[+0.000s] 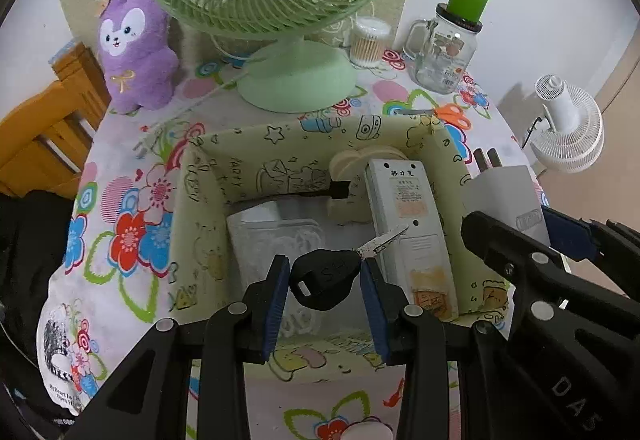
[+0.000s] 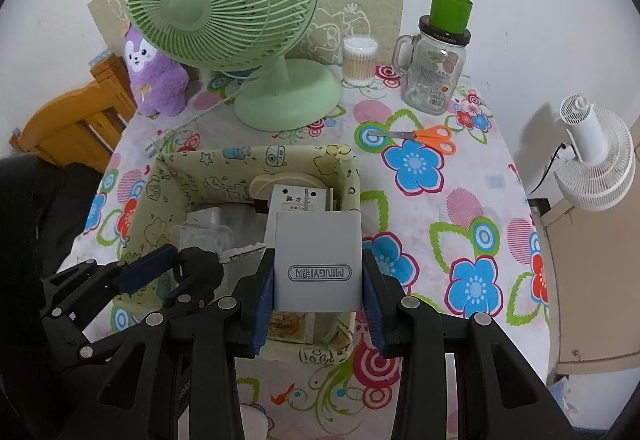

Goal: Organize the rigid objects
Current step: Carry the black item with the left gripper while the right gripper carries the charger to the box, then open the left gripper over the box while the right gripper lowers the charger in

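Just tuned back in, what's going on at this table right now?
A person is sorting small items into the fabric storage box on the flowered tablecloth. The left claw is shut on a black-headed key, held over the box. The right claw is shut on a white plug adapter, also above the box. A remote control and a clear plastic case already lie inside.

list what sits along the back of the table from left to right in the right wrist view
purple plush toy → green fan → tub of cotton swabs → glass jar with green cap
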`<control>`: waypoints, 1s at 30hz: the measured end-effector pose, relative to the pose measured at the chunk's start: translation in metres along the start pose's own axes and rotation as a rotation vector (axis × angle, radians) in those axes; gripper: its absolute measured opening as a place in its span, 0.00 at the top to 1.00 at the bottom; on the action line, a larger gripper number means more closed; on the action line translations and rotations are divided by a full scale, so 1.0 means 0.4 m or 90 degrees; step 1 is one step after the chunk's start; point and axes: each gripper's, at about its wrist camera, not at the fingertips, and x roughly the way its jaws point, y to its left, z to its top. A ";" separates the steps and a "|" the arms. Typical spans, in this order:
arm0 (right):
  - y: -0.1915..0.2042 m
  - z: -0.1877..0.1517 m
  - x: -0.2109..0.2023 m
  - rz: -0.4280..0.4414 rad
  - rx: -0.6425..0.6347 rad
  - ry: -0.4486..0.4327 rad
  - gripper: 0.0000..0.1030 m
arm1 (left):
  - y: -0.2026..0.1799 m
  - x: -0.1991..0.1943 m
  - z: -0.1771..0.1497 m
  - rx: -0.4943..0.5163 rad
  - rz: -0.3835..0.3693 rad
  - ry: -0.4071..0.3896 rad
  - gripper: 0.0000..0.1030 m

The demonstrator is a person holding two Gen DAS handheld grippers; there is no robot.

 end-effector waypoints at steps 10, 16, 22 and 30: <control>-0.012 0.000 0.028 0.000 0.011 0.013 0.59 | -0.016 0.019 -0.001 0.015 -0.026 0.007 0.45; -0.005 0.002 0.026 0.007 0.010 0.010 0.59 | -0.016 -0.002 -0.007 0.034 -0.003 -0.006 0.22; 0.022 0.004 0.014 0.026 0.001 0.003 0.59 | 0.005 -0.028 -0.013 0.030 0.023 -0.010 0.15; 0.054 0.004 0.008 0.042 -0.006 -0.001 0.59 | 0.020 -0.058 -0.021 0.037 0.049 -0.020 0.08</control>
